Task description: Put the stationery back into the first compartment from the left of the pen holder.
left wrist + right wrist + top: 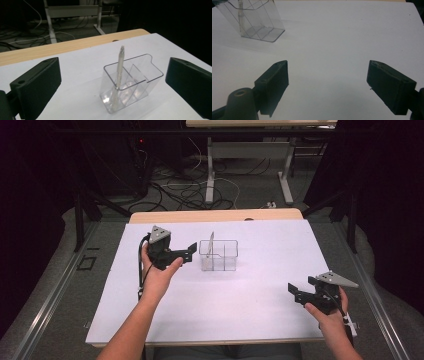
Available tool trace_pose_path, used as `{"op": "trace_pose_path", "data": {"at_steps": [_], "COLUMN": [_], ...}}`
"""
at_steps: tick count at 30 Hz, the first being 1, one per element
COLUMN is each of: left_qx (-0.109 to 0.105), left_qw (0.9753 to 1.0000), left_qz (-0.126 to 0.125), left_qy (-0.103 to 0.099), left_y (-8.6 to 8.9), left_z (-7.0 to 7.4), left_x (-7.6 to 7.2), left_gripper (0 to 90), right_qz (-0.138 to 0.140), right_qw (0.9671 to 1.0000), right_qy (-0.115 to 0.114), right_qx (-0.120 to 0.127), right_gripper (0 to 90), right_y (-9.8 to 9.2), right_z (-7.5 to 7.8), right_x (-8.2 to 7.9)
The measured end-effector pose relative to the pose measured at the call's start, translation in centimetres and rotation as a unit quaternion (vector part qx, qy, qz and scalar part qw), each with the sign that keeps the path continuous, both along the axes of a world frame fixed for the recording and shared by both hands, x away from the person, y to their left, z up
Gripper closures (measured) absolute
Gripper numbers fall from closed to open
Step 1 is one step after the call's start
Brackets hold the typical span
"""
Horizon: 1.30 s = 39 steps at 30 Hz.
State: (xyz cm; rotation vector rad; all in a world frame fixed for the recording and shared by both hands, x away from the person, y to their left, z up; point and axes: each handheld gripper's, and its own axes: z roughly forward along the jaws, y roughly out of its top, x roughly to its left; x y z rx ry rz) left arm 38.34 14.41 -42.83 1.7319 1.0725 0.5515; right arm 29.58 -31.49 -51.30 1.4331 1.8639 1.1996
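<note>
High view: left gripper (191, 251) just beside clear organizer (218, 255), jaws spread wide, nothing between them; likely lined up toward pen (211, 245). Right gripper (295, 291) parked well apart near table's front right, jaws also released, empty; probably kept out of way. Left gripper view: pen (118, 77) stands in organizer (132, 80) near-corner compartment, leaning on rim. Long axis near vertical, slightly tilted; one end down on compartment floor, other pointing up above rim. Organizer mid-table on white sheet (225, 295), upright.
</note>
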Motion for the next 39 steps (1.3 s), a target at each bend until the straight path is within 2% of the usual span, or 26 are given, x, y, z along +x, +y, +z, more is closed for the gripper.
{"op": "trace_pose_path", "data": {"at_steps": [3, 5, 6, 9, 16, 21, 25, 26, 27, 30, 31, 32, 34, 39], "left_qx": [-0.003, -0.003, -0.002, 0.002, 0.001, 0.02, 0.021, 0.022, 0.025, 0.024, 0.023, 0.024, 0.014, 0.009], "left_qw": [1.0, 1.0, 1.0, 1.0, 0.9999, 0.9993, 0.9983, 0.998, 0.9975, 0.9963, 0.9958, 0.9953, 0.9942, 0.9928], "left_qz": [-0.004, -0.004, -0.006, -0.002, 0.011, 0.03, 0.047, 0.051, 0.055, 0.066, 0.069, 0.074, 0.085, 0.099], "left_qy": [-0.003, -0.003, -0.004, 0.003, 0.006, 0.014, 0.027, 0.031, 0.035, 0.049, 0.055, 0.057, 0.064, 0.066], "left_y": [1.0, 1.6, 2.0, 3.0, 5.7, 7.3, 8.5, 8.8, 9.1, 10.1, 10.4, 10.8, 11.4, 12.4], "left_z": [0.4, 0.7, 0.8, 1.0, 0.5, -0.9, -2.7, -3.2, -3.6, -5.0, -5.4, -5.7, -6.4, -7.6], "left_x": [-0.7, -1.2, -1.4, -2.2, -4.6, -5.8, -6.3, -6.4, -6.5, -6.6, -6.6, -6.6, -6.6, -6.3], "left_gripper": [0.4, 0.4, 0.3, 0.3, 0.3, 0.3, 0.4, 0.4, 0.4, 0.4, 0.4, 0.4, 0.4, 0.4], "right_qz": [-0.002, -0.005, -0.005, -0.008, -0.014, -0.021, -0.024, -0.03, -0.03, -0.025, -0.028, -0.026, -0.028, -0.027], "right_qw": [1.0, 1.0, 1.0, 1.0, 0.9999, 0.9998, 0.9997, 0.9992, 0.9992, 0.9997, 0.9996, 0.9996, 0.9996, 0.9996], "right_qy": [0.004, -0.003, 0.004, -0.002, -0.005, -0.005, -0.008, -0.025, -0.025, -0.002, -0.001, -0.005, 0.002, -0.001], "right_qx": [0.0, 0.001, 0.001, 0.003, 0.001, 0.003, 0.001, 0.007, 0.006, -0.001, 0.006, 0.001, 0.004, 0.0], "right_gripper": [17.3, 17.3, 17.3, 17.3, 17.2, 17.2, 17.2, 17.2, 17.2, 17.2, 17.2, 17.2, 17.2, 17.3], "right_y": [-0.1, -0.1, -0.1, -0.2, -0.6, -0.7, -0.8, -0.7, -0.7, -1.0, -0.9, -1.0, -1.0, -1.2], "right_z": [0.1, 0.0, 0.1, 0.1, 0.3, 0.4, 0.4, 0.2, 0.2, 0.4, 0.3, 0.3, 0.3, 0.1], "right_x": [-0.1, 0.0, -0.1, 0.0, -0.1, -0.2, -0.2, -0.1, -0.1, -0.3, -0.2, -0.2, -0.2, 0.0]}}
